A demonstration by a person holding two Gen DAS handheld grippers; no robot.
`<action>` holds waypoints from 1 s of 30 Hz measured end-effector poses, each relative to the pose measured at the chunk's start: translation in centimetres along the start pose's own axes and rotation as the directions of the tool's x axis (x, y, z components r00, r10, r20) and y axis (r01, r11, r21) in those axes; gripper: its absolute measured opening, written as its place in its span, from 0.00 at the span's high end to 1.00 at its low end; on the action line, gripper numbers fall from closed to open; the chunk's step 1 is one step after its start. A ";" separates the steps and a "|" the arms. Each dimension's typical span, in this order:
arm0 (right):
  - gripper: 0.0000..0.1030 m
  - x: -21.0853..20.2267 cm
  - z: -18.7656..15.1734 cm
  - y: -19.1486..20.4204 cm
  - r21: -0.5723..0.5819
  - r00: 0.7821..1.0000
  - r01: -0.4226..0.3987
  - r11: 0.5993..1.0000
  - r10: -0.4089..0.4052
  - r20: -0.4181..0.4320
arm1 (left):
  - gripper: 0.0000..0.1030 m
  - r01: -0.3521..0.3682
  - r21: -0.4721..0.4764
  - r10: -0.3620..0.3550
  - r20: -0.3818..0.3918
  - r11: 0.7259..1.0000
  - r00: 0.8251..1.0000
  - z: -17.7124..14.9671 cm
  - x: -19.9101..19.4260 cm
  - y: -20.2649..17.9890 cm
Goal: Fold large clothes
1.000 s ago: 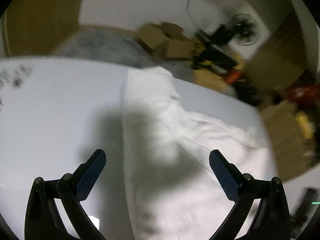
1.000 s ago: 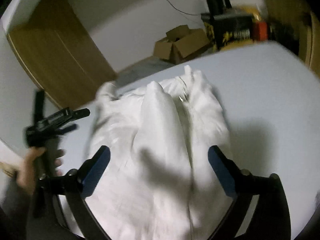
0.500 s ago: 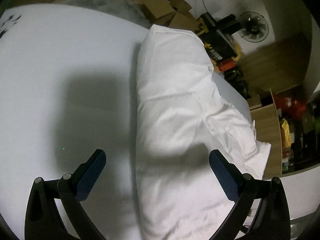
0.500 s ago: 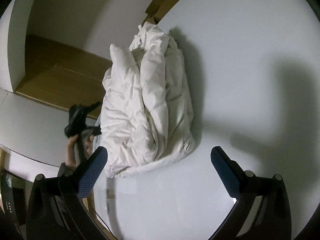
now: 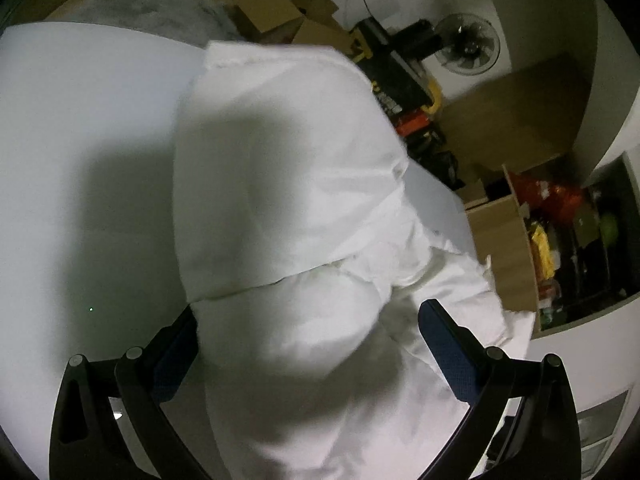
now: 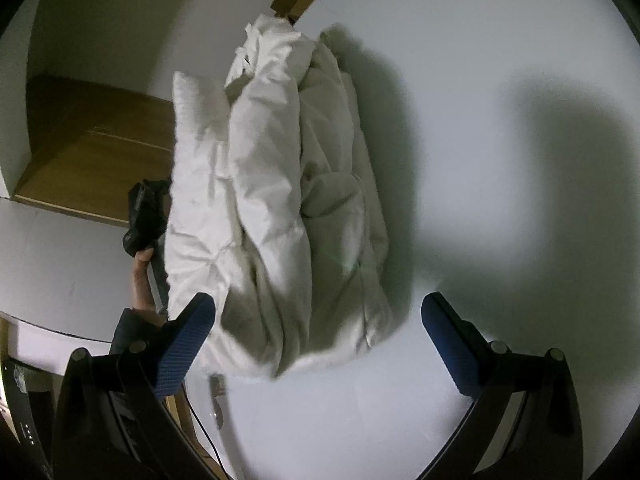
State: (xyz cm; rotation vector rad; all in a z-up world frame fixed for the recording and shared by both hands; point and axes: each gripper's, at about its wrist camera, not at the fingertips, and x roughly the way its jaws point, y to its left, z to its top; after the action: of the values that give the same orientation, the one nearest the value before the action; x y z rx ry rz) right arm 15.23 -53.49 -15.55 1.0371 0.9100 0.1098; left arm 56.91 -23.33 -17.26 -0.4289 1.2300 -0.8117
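Garment: white padded jacket [image 6: 276, 200], bundled in long puffy folds, lying on white table [image 6: 500, 80] near its left edge; same garment [image 5: 288, 184] fills the middle of the left wrist view.
Left gripper: [image 5: 308, 340] fingers spread wide, straddling the garment's near end; left fingertip partly hidden behind a fold, grip contact cannot be told; nothing clamped.
Left gripper, other view: black body [image 6: 146, 212] seen beside the garment's left side, held by a hand [image 6: 140, 276] with dark sleeve below.
Right gripper: [image 6: 318, 336] fingers spread wide, released, hovering over the garment's near end; nothing between the pads.
Containers: open wooden cabinet [image 5: 504, 248] past the table's right edge, holding red bag [image 5: 548, 196], yellow item [image 5: 542, 248], other contents too dark to tell.
Cardboard boxes: [image 5: 276, 12] on floor beyond the table's far edge, flaps open, contents not visible.
Surroundings: fan [image 5: 470, 50] against wall, black-and-yellow case [image 5: 392, 76] below it, grey rug [image 5: 132, 4] on floor.
Obstructions: garment hides the table's right part in the left wrist view; gripper shadows across table and cloth.
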 end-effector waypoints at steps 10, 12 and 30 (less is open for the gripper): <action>0.18 3.5 0.4 3.2 -0.078 0.993 0.114 0.990 -0.112 0.026 | 0.03 -0.091 -0.005 0.090 -0.039 0.996 0.995 -0.1 1.7 -1.3; 0.31 3.6 0.3 2.9 -0.068 0.993 0.112 0.991 -0.110 0.028 | 0.10 -0.114 0.016 0.114 -0.028 0.993 0.993 -0.3 1.8 -2.0; 0.74 -0.4 -2.4 11.1 -0.286 0.993 0.024 0.958 0.011 0.121 | 0.74 -0.293 0.212 0.256 0.186 0.932 0.949 -6.3 -12.4 -11.8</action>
State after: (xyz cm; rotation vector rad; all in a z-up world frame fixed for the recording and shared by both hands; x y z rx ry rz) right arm 16.88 -46.05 -7.11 0.7618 0.7607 0.1669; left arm 45.93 -21.01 -2.91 -0.1167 1.0045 -0.6599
